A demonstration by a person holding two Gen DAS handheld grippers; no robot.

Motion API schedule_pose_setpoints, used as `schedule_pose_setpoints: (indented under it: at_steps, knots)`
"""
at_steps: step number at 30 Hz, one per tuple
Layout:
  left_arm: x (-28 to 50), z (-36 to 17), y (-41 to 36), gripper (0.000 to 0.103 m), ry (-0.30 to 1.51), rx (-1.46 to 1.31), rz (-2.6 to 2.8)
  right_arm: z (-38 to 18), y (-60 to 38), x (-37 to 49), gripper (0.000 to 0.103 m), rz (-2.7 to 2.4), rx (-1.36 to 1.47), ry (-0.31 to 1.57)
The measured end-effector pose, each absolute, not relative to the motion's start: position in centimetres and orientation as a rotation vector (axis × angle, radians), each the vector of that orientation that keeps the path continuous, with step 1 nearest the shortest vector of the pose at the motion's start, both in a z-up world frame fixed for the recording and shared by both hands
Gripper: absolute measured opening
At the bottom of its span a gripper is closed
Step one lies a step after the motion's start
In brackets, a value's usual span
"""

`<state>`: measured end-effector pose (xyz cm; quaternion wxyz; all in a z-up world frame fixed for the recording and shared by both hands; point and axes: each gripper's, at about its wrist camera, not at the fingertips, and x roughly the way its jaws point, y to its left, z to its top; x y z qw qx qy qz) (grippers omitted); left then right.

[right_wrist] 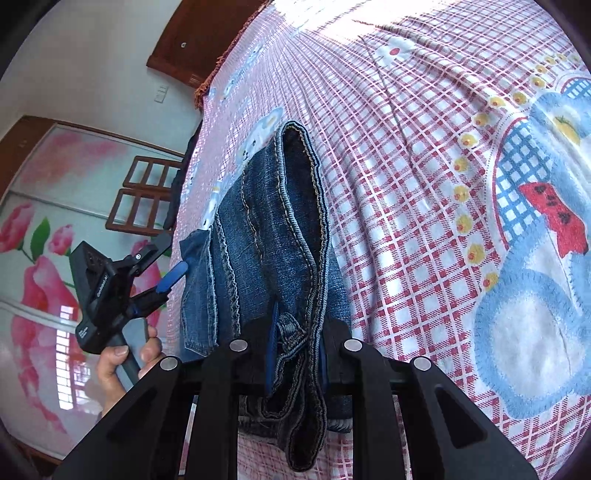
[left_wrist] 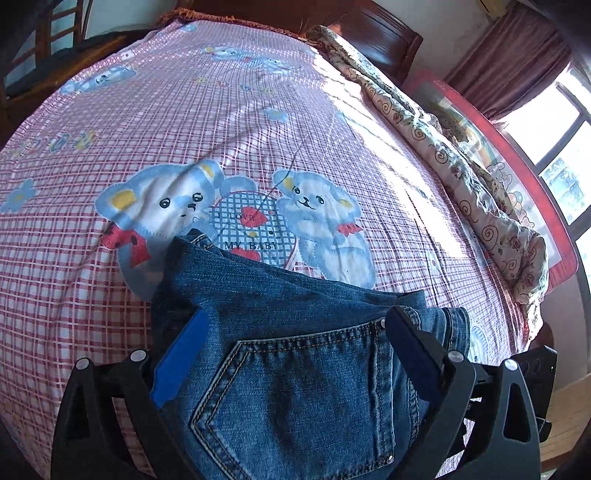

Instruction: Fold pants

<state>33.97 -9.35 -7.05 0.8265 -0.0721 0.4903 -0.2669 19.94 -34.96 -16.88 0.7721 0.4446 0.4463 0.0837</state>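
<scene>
Item: folding of pants, on a bed.

Nearest, right wrist view: right gripper (right_wrist: pixel 295 347), black frame with blue pads, jaws clamped on a bunched edge of the dark blue denim jeans (right_wrist: pixel 273 229); thick seamed layers pass between the pads.

Nearest, left wrist view: left gripper (left_wrist: pixel 291 350), jaws set wide apart, jeans (left_wrist: pixel 295 369) lying between them with a stitched back pocket (left_wrist: pixel 303 387) uppermost. Pads stand beside the cloth; no pinch visible. In the right wrist view this gripper (right_wrist: pixel 162 269) sits at the jeans' left edge, held by a hand (right_wrist: pixel 118 365).

Middle: jeans already doubled into a compact stack, resting on the red-and-white checked bedsheet with blue bear print (left_wrist: pixel 258 122).

Far: floral quilt (left_wrist: pixel 461 166) rolled along the right side; dark wooden headboard (left_wrist: pixel 369 33) beyond.

Handling note, as judgement: keep the clamped edge taut, align seams, lay layers flat, then smooth before release.
</scene>
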Motion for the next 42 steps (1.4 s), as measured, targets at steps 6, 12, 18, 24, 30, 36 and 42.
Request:
schedule_pose_setpoints:
  at_steps: [6,12,18,24,30,36,42]
  knots:
    - [27.6,-5.6,-5.6,0.099,1.001,-0.145,-0.588,-16.8,-35.8,18.8,0.039,0.198,1.035,0.979]
    - [26.0,-9.9,-4.0,0.099,1.072,-0.176,-0.491,-15.5,-34.0,19.1,0.044,0.213,0.882,1.04]
    - [25.7,-11.0,-3.0,0.099,1.042,-0.261,-0.416,-11.8,-31.2,21.5,0.016,0.222,0.524,1.061]
    - [25.6,-9.6,-4.7,0.101,0.97,-0.182,-0.404,-11.3,-32.9,21.3,0.016,0.249,0.635,0.958]
    - [26.9,-12.3,-4.9,0.101,1.052,-0.178,-0.354,-17.1,-35.7,19.2,0.023,0.178,0.812,0.996]
    - [27.0,-12.3,-5.2,0.101,1.051,-0.158,-0.357,-15.4,-35.6,18.3,0.023,0.115,0.742,1.002]
    - [26.7,-12.3,-5.7,0.101,1.045,-0.15,-0.357,-11.5,-36.2,15.4,0.023,0.029,0.751,0.864]
